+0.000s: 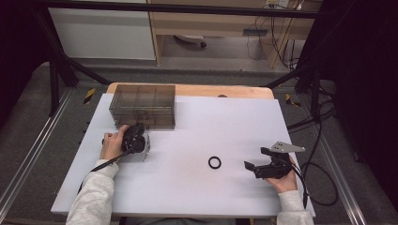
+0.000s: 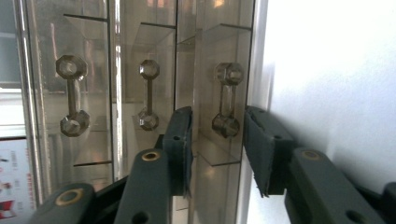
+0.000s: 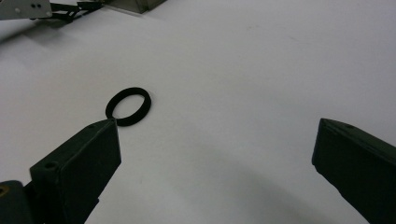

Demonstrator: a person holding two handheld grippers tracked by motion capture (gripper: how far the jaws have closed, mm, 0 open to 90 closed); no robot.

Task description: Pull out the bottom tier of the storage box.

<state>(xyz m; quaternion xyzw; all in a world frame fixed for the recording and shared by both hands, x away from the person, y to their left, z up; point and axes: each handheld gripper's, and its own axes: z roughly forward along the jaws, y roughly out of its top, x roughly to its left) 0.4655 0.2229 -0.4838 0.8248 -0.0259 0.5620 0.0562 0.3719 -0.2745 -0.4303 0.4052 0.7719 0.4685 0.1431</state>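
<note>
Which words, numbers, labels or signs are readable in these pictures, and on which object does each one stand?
No text can be read.
Printed sheet with red marks, seen beside the clear drawer box in the left gripper view: too blurred to read.
Yellow and black striped markers on the floor: a pattern, no words.

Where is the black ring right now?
In the high view the black ring lies flat on the white table, right of centre, just left of the right gripper and apart from it. The drawer box stands far off at the back left.
</note>
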